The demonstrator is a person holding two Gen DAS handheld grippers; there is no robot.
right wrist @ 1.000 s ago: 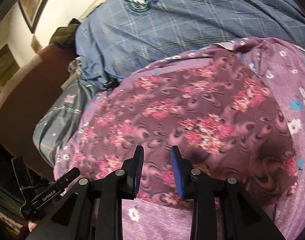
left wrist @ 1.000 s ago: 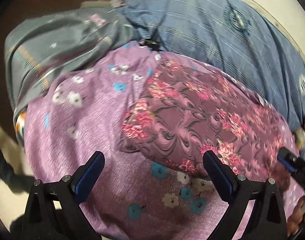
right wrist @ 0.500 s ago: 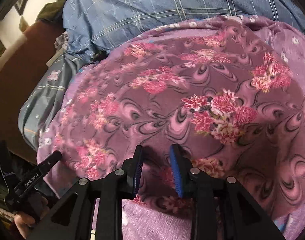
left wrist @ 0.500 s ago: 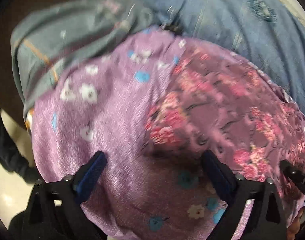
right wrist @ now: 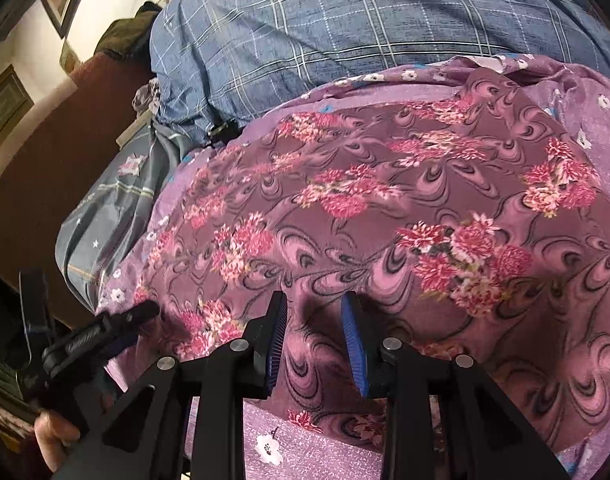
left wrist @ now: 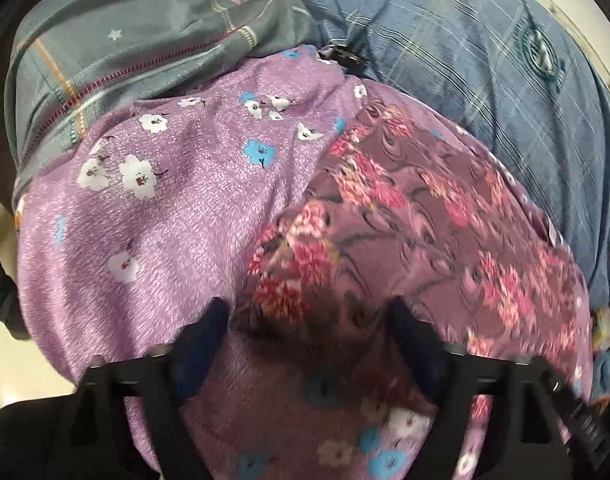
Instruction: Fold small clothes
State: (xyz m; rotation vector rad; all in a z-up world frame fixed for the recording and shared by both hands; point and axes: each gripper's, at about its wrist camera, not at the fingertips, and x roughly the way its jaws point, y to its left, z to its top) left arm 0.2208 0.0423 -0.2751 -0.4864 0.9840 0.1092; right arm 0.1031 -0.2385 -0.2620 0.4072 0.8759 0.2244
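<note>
Lying flat across the bed, the mauve cloth with pink flower clusters (right wrist: 385, 208) sits on top of a lilac sheet dotted with white and blue blossoms (left wrist: 177, 208), and the lilac shows all round it as a border. Behind both, a blue checked cover (right wrist: 305, 32) rises like a bank, with a small dark clip (right wrist: 223, 130) where it meets the lilac edge. A grey patterned quilt (left wrist: 125, 52) hangs off the left end of the bed, and past that there's a brown headboard or sofa edge (right wrist: 65, 152) against the pale wall.

Now the tools. The right gripper (right wrist: 315, 340) stands over the near hem of the mauve cloth, blue pads parted with a narrow gap and a dark fold of fabric showing between them; I can't tell from here whether they pinch it. The left gripper (left wrist: 305, 320) is spread wide, fingers well apart, straddling the mauve cloth's corner where it overlaps the lilac; that part is blurred. From the right-hand camera, the left tool's tip (right wrist: 137, 316) touches the cloth's left edge.

Room to move lies toward the near side and leftward; the blue cover closes off the far side.
</note>
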